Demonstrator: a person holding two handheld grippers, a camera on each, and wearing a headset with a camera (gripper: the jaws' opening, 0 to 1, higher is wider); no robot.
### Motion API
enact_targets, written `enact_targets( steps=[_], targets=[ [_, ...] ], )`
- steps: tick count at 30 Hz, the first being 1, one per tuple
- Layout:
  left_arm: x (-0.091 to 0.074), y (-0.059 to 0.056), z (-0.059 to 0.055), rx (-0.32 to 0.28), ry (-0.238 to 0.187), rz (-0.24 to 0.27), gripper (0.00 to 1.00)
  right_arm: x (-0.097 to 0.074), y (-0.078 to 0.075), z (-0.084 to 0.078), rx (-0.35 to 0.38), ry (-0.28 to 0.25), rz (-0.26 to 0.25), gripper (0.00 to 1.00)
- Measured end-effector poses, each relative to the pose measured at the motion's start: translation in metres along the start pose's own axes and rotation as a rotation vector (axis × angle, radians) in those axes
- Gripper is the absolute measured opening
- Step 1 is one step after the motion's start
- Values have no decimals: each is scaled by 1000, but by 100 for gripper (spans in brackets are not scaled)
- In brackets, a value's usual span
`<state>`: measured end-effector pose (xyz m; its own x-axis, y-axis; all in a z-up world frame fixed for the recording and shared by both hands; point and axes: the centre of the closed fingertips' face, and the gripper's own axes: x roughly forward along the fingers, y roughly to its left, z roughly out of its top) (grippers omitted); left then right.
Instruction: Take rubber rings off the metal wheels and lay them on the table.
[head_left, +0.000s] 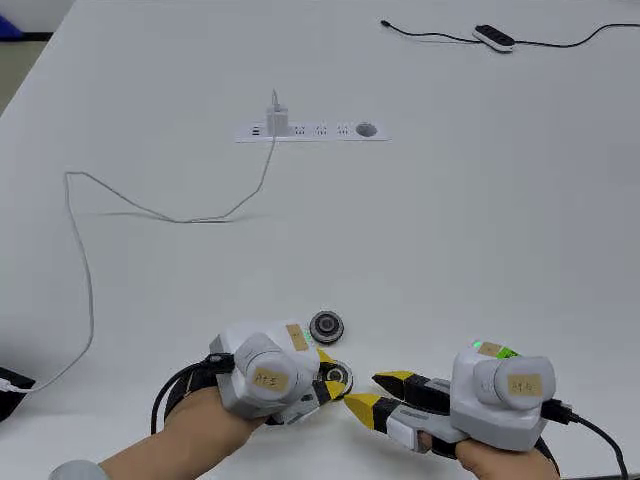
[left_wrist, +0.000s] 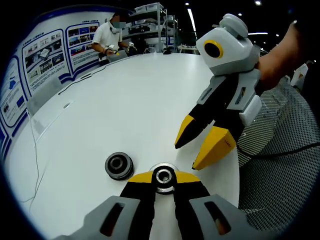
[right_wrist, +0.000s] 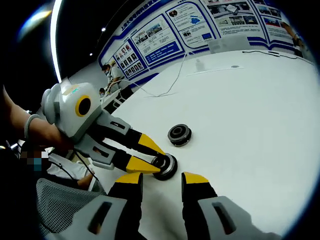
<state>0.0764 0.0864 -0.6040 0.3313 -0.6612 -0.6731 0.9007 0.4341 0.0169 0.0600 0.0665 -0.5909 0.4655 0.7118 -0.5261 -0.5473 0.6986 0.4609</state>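
Metal wheel pinched by left gripper; right gripper agape.

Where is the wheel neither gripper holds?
Head view: the free wheel lies on the table just beyond the left gripper, which clamps the other wheel.

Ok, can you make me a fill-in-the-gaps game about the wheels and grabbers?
The left gripper is shut on the near wheel; the right gripper is ___.
The far wheel is touched by ___ gripper.
The table holds ___ wheels.
Missing words: open, neither, two.
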Motion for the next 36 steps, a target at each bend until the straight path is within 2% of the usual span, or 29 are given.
enact_targets(
  steps=[2, 5, 8, 13, 25, 36],
  targets=[
    [0, 0, 0, 4, 1, 0, 14, 1, -2, -1, 22, 5, -5, 29],
    [0, -1, 0, 5, -1, -2, 14, 2, -6, -2, 100, 10, -16, 26],
    [0, -1, 0, 6, -1, -2, 14, 4, -8, 1, 179, -15, -8, 25],
    [0, -1, 0, 5, -4, -2, 14, 6, -13, 2, 214, -17, -14, 22],
    [0, -1, 0, 3, -14, -1, 14, 19, -15, -3, 316, 28, -10, 21],
    [1, -1, 1, 3, -20, 1, 14, 25, -15, -3, 383, 29, 1, 18]
  ],
)
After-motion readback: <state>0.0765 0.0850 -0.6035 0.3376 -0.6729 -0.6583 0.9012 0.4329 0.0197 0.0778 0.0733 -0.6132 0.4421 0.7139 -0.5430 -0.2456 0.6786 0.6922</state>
